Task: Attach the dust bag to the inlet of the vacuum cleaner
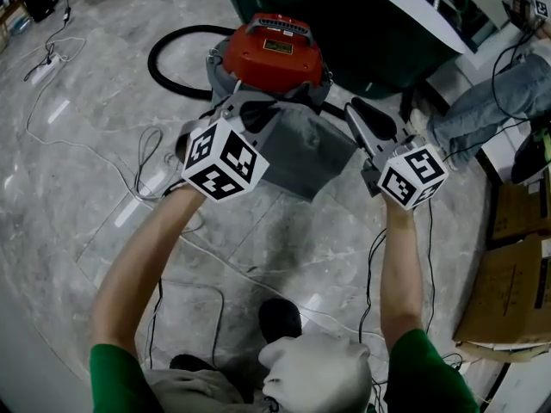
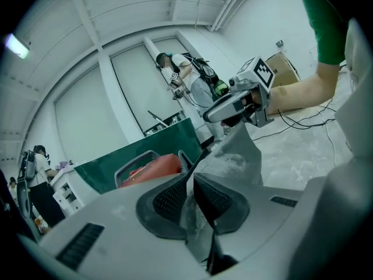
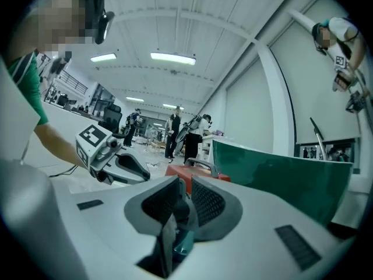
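Note:
The vacuum cleaner (image 1: pixel 274 54) stands on the floor ahead, a grey drum under a red top (image 2: pixel 152 167) with a handle (image 3: pixel 201 167). In front of it the grey dust bag (image 1: pixel 306 151) hangs stretched between my two grippers. My left gripper (image 1: pixel 250 112) is shut on the bag's left edge, and the grey fabric (image 2: pixel 236 156) runs up from its pads (image 2: pixel 217 198). Shut on the bag's right edge is my right gripper (image 1: pixel 357 117), with a grey strip (image 3: pixel 169 235) pinched between its pads (image 3: pixel 207 202). The vacuum's inlet is hidden behind the bag.
A black hose (image 1: pixel 168 48) loops from the vacuum's left side. A dark green panel (image 1: pixel 379 37) stands just behind it. Cables (image 1: pixel 142 175) trail over the marble floor. Cardboard boxes (image 1: pixel 512 291) sit at the right, and a person's legs (image 1: pixel 499 101) show at the far right.

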Motion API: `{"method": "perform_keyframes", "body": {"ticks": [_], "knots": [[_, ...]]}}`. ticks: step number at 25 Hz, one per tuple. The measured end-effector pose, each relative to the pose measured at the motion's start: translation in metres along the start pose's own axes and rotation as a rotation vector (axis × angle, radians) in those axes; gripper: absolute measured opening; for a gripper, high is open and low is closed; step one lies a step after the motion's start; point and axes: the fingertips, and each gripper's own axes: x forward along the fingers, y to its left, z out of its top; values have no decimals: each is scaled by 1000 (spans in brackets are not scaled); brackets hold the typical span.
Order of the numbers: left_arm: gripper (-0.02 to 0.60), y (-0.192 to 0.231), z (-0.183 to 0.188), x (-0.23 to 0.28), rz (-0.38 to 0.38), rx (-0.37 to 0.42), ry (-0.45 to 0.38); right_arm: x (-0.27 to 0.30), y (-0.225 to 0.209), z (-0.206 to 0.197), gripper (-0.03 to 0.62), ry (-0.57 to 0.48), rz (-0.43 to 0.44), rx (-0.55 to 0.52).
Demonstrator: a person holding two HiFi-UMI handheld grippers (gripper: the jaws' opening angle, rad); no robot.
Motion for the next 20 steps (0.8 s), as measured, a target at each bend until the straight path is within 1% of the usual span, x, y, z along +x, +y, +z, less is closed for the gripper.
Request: {"method": "perform_keyframes", "body": {"ticks": [2, 4, 6, 8, 11, 13, 15, 17, 20], "knots": [[40, 0, 0, -6, 1, -22, -7, -8, 11, 16, 66, -39, 10, -5], [34, -1, 0, -11, 3, -29, -7, -13, 26, 28, 66, -60, 42, -6], [30, -2, 0, -16, 4, -35, -11, -15, 40, 32, 66, -58, 66, -10], [23, -2, 0, -23, 1, -57, -21, -13, 49, 29, 63, -50, 80, -4], [6, -1, 1, -35, -12, -99, -35, -6, 58, 23, 35, -29, 74, 2], [5, 1, 2, -47, -30, -133, -38, -4, 57, 27, 11, -8, 27, -10], [5, 6, 6, -61, -45, -177, -29, -4, 57, 36, 8, 19, -7, -5], [5, 17, 15, -78, -52, -220, -20, -4, 61, 50, 8, 48, 5, 33], [5, 28, 46, -106, -77, -271, -11, -9, 69, 81, 8, 104, 33, 85]]}}
